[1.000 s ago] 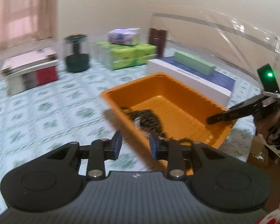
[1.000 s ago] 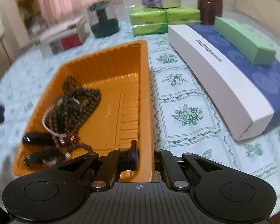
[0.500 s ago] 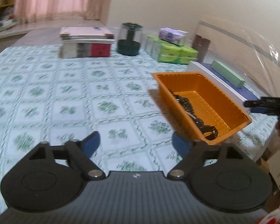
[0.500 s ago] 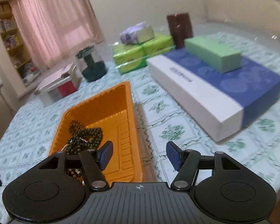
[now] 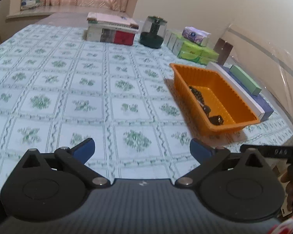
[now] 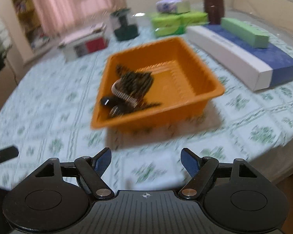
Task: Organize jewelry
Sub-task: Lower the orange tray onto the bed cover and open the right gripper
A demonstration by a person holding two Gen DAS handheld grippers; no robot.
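Over on the floral tablecloth (image 5: 72,89): orange tray (image 6: 185,62) with dark bead jewelry (image 6: 134,81) piled inside. Left gripper (image 5: 142,150) and right gripper (image 6: 146,160) both opening wider, nothing between jaws.

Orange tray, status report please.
Left gripper and right gripper opening, both empty. Bead jewelry piled in orange tray. Nothing in the way.

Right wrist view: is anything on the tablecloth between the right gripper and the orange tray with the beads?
Nothing visible. Only bare floral tablecloth lies between the right gripper, its jaws opening and empty, and the orange tray. The bead jewelry lies inside, behind the tray's near wall.
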